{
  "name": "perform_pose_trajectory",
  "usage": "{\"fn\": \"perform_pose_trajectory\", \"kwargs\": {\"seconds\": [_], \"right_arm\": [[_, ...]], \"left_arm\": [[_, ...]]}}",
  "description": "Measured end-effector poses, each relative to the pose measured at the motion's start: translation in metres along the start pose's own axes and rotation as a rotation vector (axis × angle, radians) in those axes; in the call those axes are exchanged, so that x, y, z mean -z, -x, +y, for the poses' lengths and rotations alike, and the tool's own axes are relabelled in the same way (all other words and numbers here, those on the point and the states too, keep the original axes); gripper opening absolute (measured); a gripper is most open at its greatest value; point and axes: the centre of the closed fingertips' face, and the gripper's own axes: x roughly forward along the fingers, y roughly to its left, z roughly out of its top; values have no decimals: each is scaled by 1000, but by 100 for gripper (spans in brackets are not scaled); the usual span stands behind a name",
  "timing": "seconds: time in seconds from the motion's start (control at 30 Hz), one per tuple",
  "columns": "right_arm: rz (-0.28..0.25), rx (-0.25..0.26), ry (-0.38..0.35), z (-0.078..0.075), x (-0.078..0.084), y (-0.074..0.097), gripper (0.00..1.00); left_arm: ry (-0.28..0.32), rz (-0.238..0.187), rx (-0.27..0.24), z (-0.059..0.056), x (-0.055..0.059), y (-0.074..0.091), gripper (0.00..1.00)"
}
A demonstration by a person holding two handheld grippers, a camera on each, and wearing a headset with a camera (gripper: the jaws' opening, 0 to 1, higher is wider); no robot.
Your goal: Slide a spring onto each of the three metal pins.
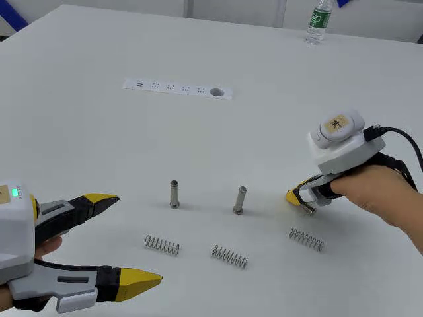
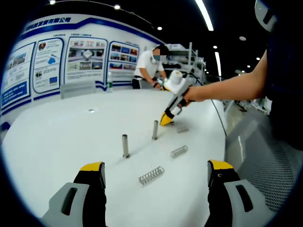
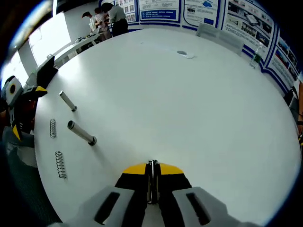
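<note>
Two metal pins stand upright on the white table, one (image 1: 174, 194) on the left and one (image 1: 239, 199) in the middle. Three springs lie in a row in front of them: left spring (image 1: 162, 245), middle spring (image 1: 229, 256), right spring (image 1: 306, 239). My right gripper (image 1: 301, 197) is low over the table behind the right spring, shut on the third pin (image 3: 151, 182), which shows between its yellow tips. My left gripper (image 1: 132, 239) is wide open at the near left, holding nothing. From it I see both standing pins (image 2: 125, 145) and the nearest spring (image 2: 151, 175).
A white socket strip (image 1: 177, 88) is set into the table farther back. A water bottle (image 1: 319, 20) stands at the far edge. A cable trails from the right gripper. People (image 2: 152, 66) stand at benches beyond the table.
</note>
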Motion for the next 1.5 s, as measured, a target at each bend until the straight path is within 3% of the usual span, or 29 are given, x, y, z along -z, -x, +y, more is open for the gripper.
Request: {"fn": "perform_pose_trajectory", "kwargs": {"seconds": [0.17, 0.37, 0.7, 1.2, 1.5], "right_arm": [[-14, 12, 2, 4, 3, 6, 9], [-73, 24, 10, 10, -7, 26, 9], [-140, 44, 15, 17, -7, 48, 9], [-220, 58, -19, 27, 4, 57, 9], [-256, 63, 38, 32, 9, 61, 9]], "left_arm": [[-3, -4, -1, -1, -1, 2, 91], [-9, -7, -1, -1, -3, 2, 90], [-19, -10, 13, -4, -6, -1, 91], [-23, -12, 18, -5, -7, -1, 91], [-26, -16, 22, -7, -9, -2, 91]]}}
